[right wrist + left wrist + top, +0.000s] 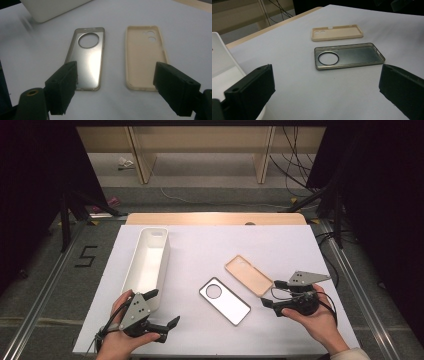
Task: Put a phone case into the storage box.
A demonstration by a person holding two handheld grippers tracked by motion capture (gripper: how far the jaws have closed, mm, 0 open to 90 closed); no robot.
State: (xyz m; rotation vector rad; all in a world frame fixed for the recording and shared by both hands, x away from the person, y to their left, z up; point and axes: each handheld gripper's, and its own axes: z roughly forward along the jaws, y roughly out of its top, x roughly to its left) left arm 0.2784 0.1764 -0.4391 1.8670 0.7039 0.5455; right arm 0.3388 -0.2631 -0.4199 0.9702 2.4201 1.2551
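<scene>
Beige case (145, 58) showed two lens holes clearly in the right gripper view; both cases lay diagonally, holes far-left. Left gripper (165, 308) and right gripper (270, 293) gaped empty.

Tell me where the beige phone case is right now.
In the high view the beige phone case lies on the white table, right of centre, between the clear phone case and the right tool, touching neither.
</scene>
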